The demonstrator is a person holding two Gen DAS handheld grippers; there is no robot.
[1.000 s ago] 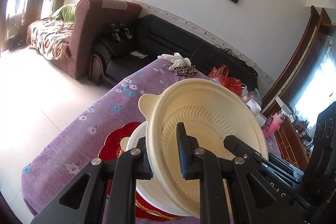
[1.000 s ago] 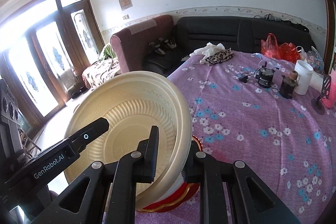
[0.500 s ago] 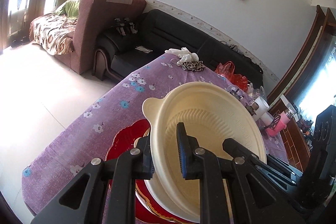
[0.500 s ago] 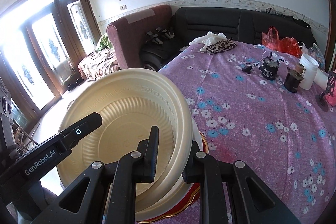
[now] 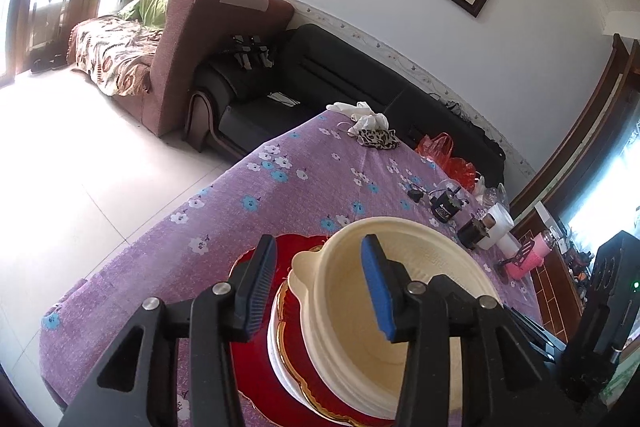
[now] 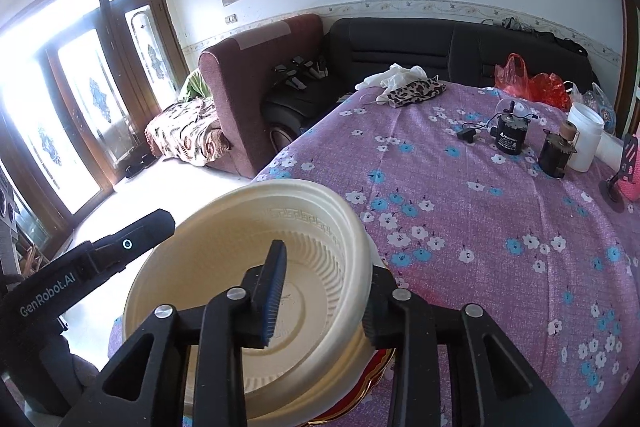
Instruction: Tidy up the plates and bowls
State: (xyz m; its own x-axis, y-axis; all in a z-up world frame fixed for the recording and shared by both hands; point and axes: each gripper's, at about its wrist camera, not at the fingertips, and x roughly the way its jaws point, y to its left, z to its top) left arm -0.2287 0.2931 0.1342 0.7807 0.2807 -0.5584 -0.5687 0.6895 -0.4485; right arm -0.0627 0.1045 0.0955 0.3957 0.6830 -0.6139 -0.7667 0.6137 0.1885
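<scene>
A cream plastic bowl [image 5: 420, 311] rests upright on a white dish [image 5: 286, 355], which lies on a red gold-rimmed plate [image 5: 256, 383] near the table's front corner. My left gripper [image 5: 318, 287] straddles the bowl's left rim beside its small tab. One pad is outside and one inside, neither presses, and the jaws are opening. In the right wrist view the same bowl [image 6: 240, 259] fills the lower left. My right gripper [image 6: 322, 293] straddles its right rim, also opening. The inner fingertip [image 6: 276, 287] stands apart from the wall, and the outer one is partly hidden behind the rim.
The purple flowered tablecloth [image 6: 480, 227] carries two small black motors [image 6: 510, 137], a white jar [image 6: 584, 137], a red bag [image 6: 532, 83] and a leopard-print cloth [image 6: 416, 91] at the far side. The table's left edge drops to a tiled floor; sofas stand beyond.
The bowl, held tilted above the stack before, has come down level onto the white dish. Both grippers were shut on its rim and have let go, with the jaws now apart.
</scene>
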